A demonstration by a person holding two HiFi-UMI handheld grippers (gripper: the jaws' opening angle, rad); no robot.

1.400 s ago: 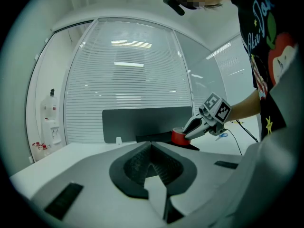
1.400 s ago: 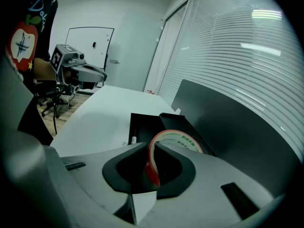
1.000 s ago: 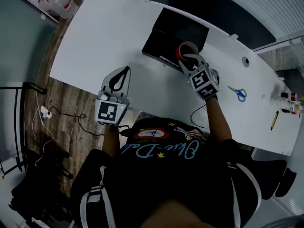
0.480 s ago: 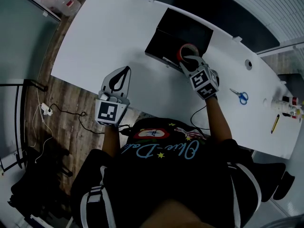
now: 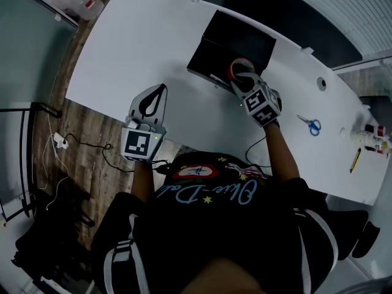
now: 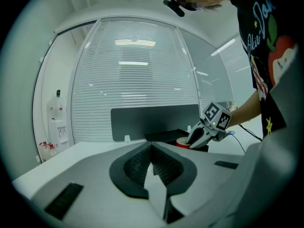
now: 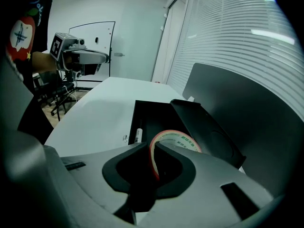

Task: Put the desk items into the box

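The right gripper clamps a red-edged roll of tape upright over the open black box; the left gripper, jaws together and empty, hovers left of the box.

Red tape roll upright above open black box; white marker inside; scissors outside.

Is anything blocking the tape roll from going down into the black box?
No, nothing visible is. The right gripper holds the tape roll on edge between its jaws, over the open box. A white marker lies inside along one wall, off to the side of the roll.
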